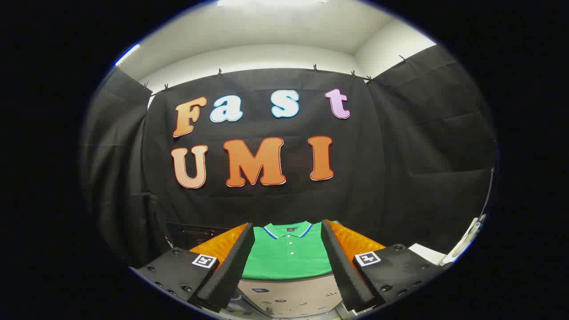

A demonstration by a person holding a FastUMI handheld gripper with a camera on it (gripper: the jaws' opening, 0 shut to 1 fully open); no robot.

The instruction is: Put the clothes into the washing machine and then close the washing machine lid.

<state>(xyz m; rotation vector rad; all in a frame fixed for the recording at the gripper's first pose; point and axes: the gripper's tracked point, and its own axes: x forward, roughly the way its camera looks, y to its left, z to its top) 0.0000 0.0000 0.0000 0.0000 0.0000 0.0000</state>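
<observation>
A green polo shirt with a blue-and-white striped collar lies flat just ahead of my fingers, seen through the gap between them. Below it, nearer to me, shows a pale panel with small dark marks, which looks like the top of the washing machine. My gripper stands open, its two fingers spread wide on either side of the shirt and touching nothing. The shirt's sleeves and sides are hidden behind the fingers.
The black cloth wall rises close behind the shirt. A dark box-like object sits low at the left by the wall. A white sheet and a pale rod show at the far right.
</observation>
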